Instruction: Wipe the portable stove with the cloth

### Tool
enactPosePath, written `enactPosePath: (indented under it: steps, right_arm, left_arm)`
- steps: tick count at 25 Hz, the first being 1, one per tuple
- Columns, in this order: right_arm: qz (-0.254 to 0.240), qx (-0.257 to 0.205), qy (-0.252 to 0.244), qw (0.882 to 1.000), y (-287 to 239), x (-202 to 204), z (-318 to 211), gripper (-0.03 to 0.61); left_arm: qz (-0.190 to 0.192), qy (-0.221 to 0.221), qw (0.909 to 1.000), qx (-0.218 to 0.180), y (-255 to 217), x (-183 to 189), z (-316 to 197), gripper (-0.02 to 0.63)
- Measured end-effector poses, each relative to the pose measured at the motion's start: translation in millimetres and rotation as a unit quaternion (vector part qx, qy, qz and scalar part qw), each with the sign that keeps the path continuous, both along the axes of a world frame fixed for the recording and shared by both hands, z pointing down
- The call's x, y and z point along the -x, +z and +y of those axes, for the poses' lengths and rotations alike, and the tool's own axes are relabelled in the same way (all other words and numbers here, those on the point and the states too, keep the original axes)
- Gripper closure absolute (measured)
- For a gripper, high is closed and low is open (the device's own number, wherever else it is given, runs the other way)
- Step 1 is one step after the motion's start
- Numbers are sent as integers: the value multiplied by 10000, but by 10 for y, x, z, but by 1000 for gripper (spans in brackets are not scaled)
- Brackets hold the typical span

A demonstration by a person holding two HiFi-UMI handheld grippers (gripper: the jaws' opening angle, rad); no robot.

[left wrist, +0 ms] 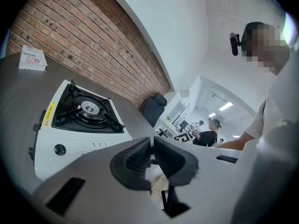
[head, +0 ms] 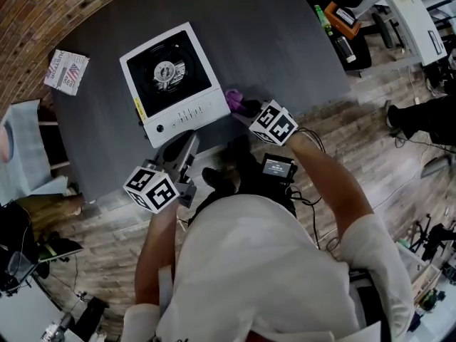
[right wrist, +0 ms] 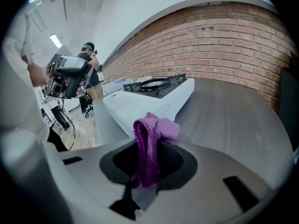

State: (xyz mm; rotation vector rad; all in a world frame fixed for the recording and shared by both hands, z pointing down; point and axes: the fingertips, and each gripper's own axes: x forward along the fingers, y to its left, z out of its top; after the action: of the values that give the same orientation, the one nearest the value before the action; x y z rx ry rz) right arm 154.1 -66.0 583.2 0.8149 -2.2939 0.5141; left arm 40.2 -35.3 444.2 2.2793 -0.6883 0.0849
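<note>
The white portable stove [head: 174, 83] with a black burner top sits on the dark grey table [head: 285, 41]; it also shows in the left gripper view [left wrist: 79, 125] and the right gripper view [right wrist: 149, 97]. My right gripper [head: 242, 109] is at the stove's front right corner, shut on a purple cloth [right wrist: 149, 143] that bunches up out of the jaws [head: 239, 102]. My left gripper [head: 187, 147] hovers at the table's near edge just in front of the stove, its jaws closed together on nothing [left wrist: 150, 158].
A small printed packet [head: 68, 71] lies at the table's far left corner. Bottles and an orange tool [head: 340, 21] sit beyond the table's right edge. A brick wall runs behind the table. Another person [left wrist: 208, 135] stands in the background.
</note>
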Motion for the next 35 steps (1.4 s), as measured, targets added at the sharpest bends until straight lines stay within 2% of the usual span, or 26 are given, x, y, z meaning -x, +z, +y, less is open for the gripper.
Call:
enactPosePath:
  steps: [17, 24, 30, 35]
  right_arm:
    - [312, -11, 623, 9976, -22, -5, 197, 479]
    - [478, -15, 657, 9967, -129, -9, 325, 479]
    - [350, -290, 924, 9947, -569, 23, 299, 479]
    - [-151, -508, 693, 9962, -972, 516, 139, 477]
  left_arm:
    - [151, -85, 9998, 7, 18, 230, 143, 583]
    - [257, -177, 9995, -2, 29, 363, 180, 583]
    - [329, -283, 9990, -72, -7, 524, 199, 583]
    - [299, -455, 9985, -97, 5, 718, 230, 583]
